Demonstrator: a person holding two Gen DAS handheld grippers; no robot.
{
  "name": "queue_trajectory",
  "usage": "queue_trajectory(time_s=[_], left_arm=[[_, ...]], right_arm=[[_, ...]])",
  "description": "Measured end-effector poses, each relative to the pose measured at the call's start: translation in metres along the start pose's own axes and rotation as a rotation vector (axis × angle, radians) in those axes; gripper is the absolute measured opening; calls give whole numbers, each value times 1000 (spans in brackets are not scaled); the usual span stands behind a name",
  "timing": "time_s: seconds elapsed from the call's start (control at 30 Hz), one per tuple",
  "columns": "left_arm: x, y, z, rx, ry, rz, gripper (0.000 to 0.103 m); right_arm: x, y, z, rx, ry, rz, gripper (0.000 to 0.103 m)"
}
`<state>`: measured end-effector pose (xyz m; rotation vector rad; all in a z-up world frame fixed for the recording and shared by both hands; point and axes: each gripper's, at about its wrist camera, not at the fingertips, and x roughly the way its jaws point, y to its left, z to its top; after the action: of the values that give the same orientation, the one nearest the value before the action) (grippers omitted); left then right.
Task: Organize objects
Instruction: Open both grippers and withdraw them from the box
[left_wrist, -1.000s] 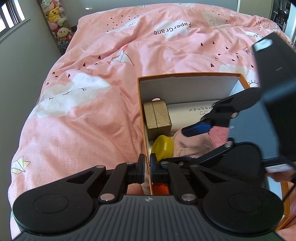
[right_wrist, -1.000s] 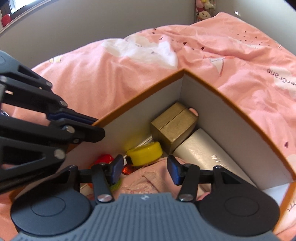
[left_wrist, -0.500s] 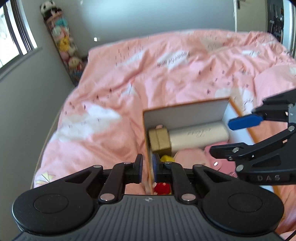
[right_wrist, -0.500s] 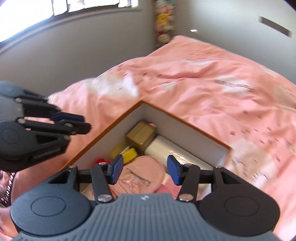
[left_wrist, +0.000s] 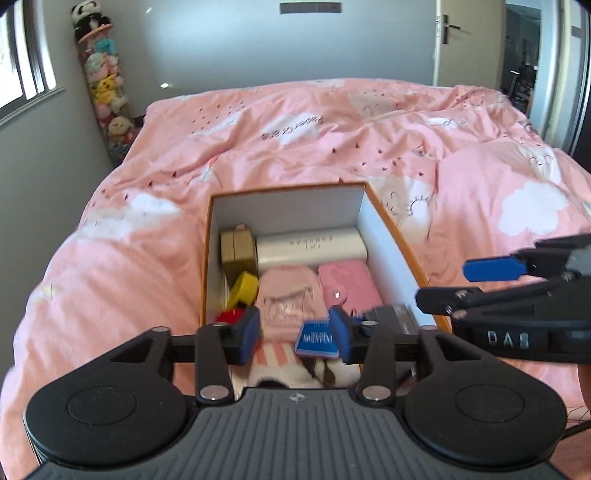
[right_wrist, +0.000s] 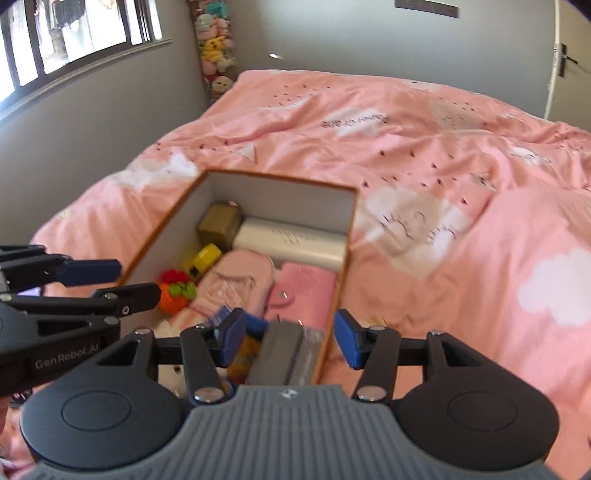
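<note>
now the left gripper (left_wrist: 293, 334) is hanging over the box's (left_wrist: 391, 236) near end, its jaws just opening, nothing clamped; the right gripper (right_wrist: 290, 338) is gaping, empty.

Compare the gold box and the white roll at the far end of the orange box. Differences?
Shape: the gold box is a squarish block; the white roll is a long cylinder.
Colour: the gold box is matte gold-brown; the white roll is glossy white with small print.
Place: the gold box fills the far left corner; the white roll spans the rest of the far wall.
Shared: both lie inside the orange box, side by side.
</note>
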<state>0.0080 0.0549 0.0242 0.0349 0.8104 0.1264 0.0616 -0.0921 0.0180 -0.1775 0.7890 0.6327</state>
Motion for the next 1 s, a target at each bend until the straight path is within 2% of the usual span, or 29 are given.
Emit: queue_trajectory(time_s=[0.13, 0.2, 0.47, 0.67, 1.0], left_arm=[[-3, -6, -14, -17, 4, 15, 63], [-3, -7, -18, -15, 10, 11, 65], [-5, -9, -29, -51, 19, 60, 70], [-5, -9, -31, -55, 31, 55, 73], [-5, -13, -32, -33, 38, 52, 73]], right_arm=[[-1, 2, -20, 18, 22, -27, 64], [0, 3, -23, 14, 29, -44, 64], [0, 7, -33, 0, 37, -56, 66], [2, 5, -38, 13, 52, -54, 66], [3, 4, -39, 8, 67, -67, 66]])
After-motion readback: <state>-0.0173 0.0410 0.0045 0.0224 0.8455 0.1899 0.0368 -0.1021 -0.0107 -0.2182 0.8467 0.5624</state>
